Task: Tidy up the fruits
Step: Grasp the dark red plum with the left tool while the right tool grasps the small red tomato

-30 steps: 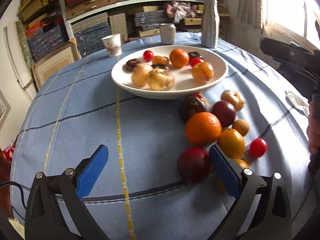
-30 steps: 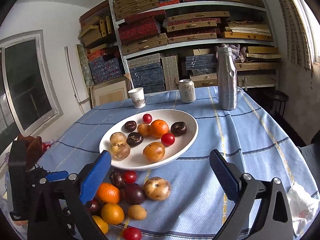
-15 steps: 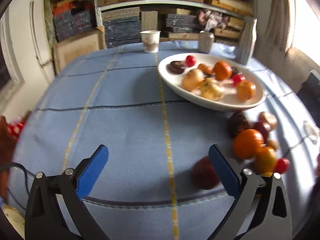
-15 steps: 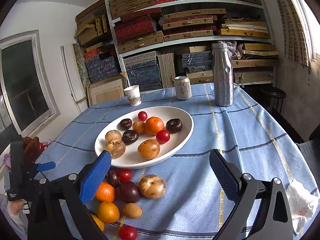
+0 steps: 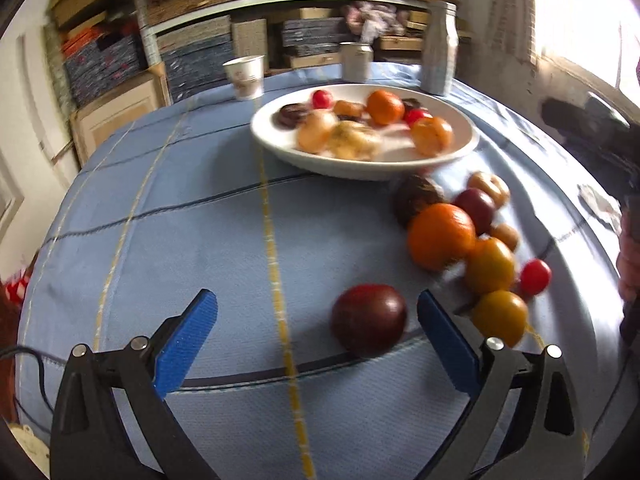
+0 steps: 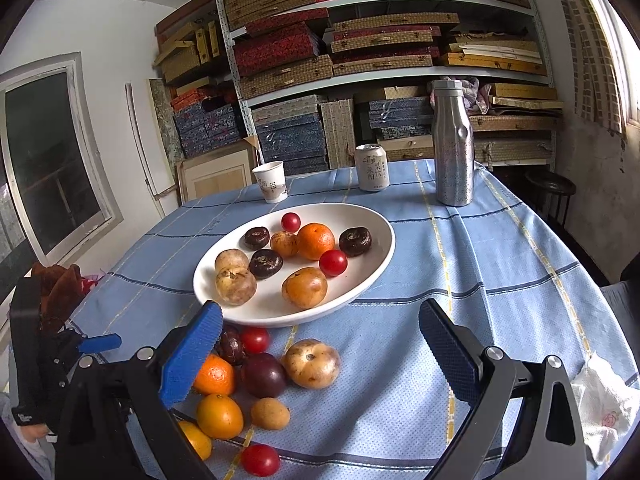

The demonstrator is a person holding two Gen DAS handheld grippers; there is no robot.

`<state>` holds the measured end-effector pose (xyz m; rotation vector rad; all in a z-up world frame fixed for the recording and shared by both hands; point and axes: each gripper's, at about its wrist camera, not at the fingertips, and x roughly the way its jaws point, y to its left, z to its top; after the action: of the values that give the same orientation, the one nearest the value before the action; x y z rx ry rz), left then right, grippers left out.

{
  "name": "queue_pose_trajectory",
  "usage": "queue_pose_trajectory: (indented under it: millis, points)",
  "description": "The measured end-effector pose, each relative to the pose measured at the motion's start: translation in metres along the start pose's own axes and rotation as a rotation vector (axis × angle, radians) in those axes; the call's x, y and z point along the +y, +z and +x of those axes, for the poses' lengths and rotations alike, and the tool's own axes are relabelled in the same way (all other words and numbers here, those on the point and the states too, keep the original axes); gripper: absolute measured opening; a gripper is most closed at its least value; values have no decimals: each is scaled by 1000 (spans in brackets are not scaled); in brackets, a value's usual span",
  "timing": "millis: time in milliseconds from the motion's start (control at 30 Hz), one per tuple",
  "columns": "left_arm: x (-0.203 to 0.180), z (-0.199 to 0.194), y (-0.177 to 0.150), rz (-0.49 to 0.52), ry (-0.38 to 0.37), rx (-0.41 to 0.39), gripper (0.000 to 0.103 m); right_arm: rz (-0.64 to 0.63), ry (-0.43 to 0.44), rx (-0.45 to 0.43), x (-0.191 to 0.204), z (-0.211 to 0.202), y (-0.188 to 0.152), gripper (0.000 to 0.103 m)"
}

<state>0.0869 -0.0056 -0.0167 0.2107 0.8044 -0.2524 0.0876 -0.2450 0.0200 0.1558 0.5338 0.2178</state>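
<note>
A: Left gripper (image 5: 316, 316)?
B: Jaws spread, empty; dark red plum (image 5: 369, 319) on the tablecloth (image 5: 160, 200) between its fingers, nearer the right one.

A: Right gripper (image 6: 320, 332)?
B: Spread, empty, above loose fruit.

A: Plate (image 6: 372, 264)?
B: White, holding fruit, beyond.

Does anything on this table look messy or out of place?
Yes: loose fruit lies scattered on the cloth beside the plate, which holds the rest. A crumpled tissue sits near the table edge.
</note>
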Motion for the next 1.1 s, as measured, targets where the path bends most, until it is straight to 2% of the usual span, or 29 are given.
queue_pose_trajectory:
  millis: [67,133,167,267,333,567,633,667,700,767,900,1100]
  points:
    - [-9,2,0,41,-22,10,67,7,8,4,0,-1,-1,99]
    - [-11,7,0,52,-44,37,55,15,14,11,-1,-1,-2,99]
    - [-11,10,0,48,-54,49,50,18,16,15,-1,-1,-3,99]
    - [-7,11,-1,25,-84,52,47,35,25,33,-4,-1,-6,99]
    - [-9,12,-1,29,-99,62,40,48,36,48,-6,0,-7,99]
    - [1,11,-1,-25,-95,60,40,110,110,143,-14,-4,-25,97]
    - [7,10,-1,-53,-85,55,40,100,116,166,-13,-7,-32,84]
    - [9,9,-1,-60,-80,54,40,93,120,178,-12,-7,-35,75]
    - [11,10,-1,-68,-76,55,40,78,127,201,-9,-6,-39,62]
    - [13,11,-2,-79,-75,60,40,49,136,231,-3,-3,-43,49]
    - [13,11,-1,-75,-73,63,40,-93,136,285,25,1,-55,48]
    - [12,13,-1,-76,-74,70,40,-115,120,323,31,6,-61,46]
